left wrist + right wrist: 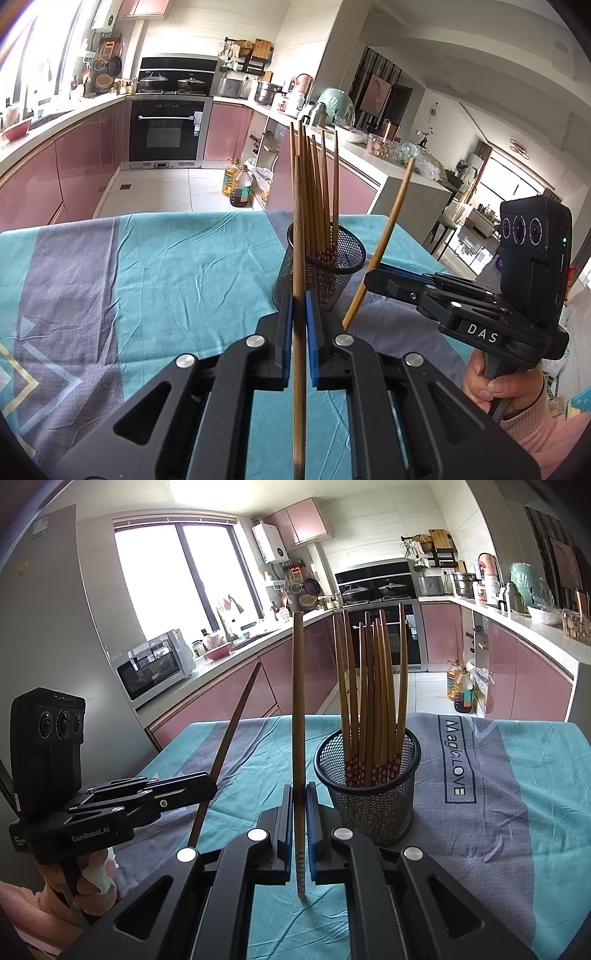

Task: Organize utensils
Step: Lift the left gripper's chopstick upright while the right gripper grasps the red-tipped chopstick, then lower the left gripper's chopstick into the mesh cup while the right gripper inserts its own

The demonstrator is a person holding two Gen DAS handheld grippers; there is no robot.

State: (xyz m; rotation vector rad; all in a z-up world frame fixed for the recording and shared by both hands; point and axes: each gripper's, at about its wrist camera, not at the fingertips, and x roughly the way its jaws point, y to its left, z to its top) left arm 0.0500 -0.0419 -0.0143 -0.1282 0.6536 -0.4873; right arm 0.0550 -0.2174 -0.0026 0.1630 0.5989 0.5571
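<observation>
A black mesh cup (325, 269) stands on the table and holds several wooden chopsticks (317, 192) upright; it also shows in the right wrist view (369, 786). My left gripper (299, 321) is shut on one upright chopstick (298, 258), just in front of the cup. My right gripper (300, 808) is shut on another upright chopstick (297, 709), left of the cup. Each gripper shows in the other's view, the right gripper (373, 275) with its tilted chopstick (388, 229), the left gripper (207, 782) with its chopstick (229, 734).
The table carries a teal and grey cloth (147, 277); it also shows in the right wrist view (498, 794). Kitchen counters, an oven (166, 129) and oil bottles (238, 184) on the floor lie beyond the table's far edge.
</observation>
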